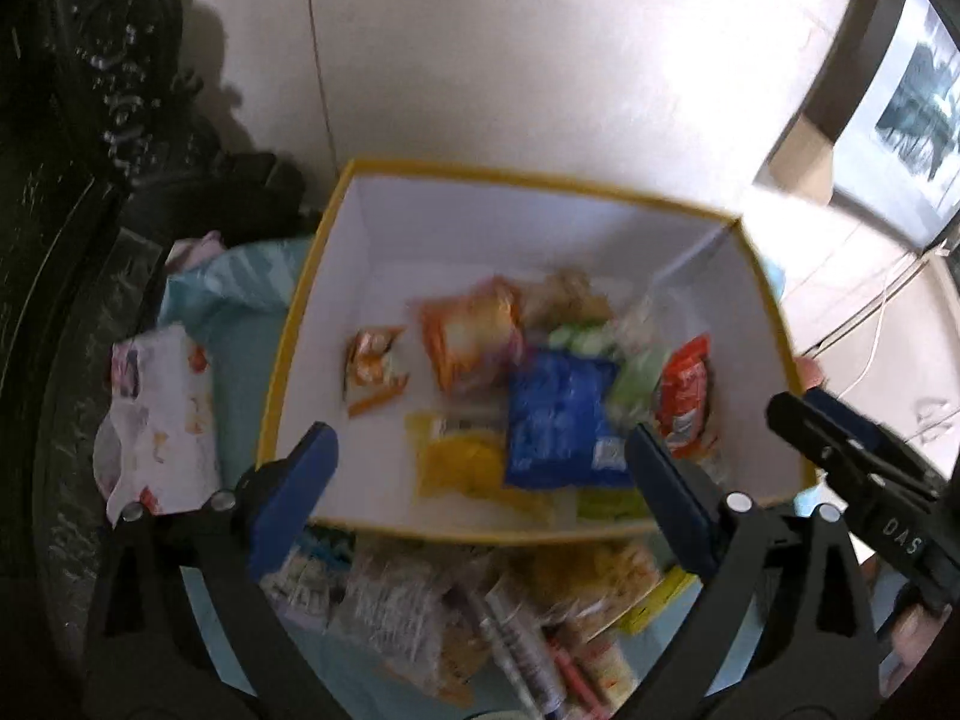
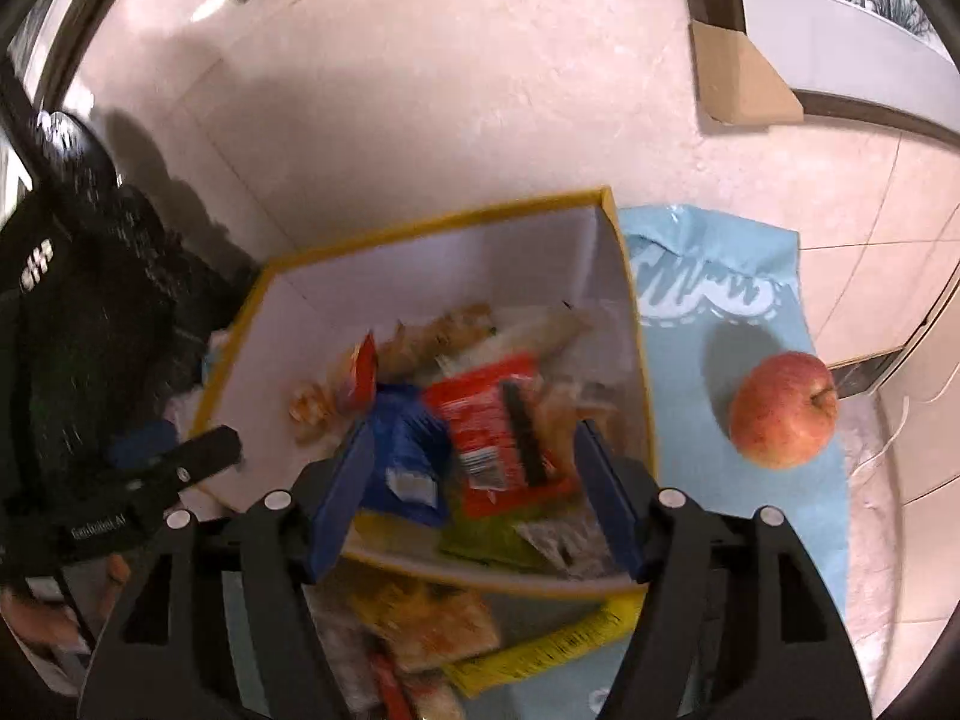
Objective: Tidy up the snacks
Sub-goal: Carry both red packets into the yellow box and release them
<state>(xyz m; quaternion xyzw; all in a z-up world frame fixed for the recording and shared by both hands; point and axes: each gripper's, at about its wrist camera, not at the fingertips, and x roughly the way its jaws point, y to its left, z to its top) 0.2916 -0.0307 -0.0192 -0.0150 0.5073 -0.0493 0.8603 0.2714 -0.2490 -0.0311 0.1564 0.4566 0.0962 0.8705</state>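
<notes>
While snacks [image 1: 558, 414] fill the box [image 1: 480, 180], an apple [image 2: 783, 411] sits beside it.

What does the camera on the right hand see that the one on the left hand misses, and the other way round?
Only the right wrist view shows the red apple on the blue cloth beside the box. Only the left wrist view shows the white patterned packet lying left of the box. Both show the yellow-rimmed box holding snacks, among them the blue packet and the red packet, plus loose snacks heaped in front of it.
</notes>
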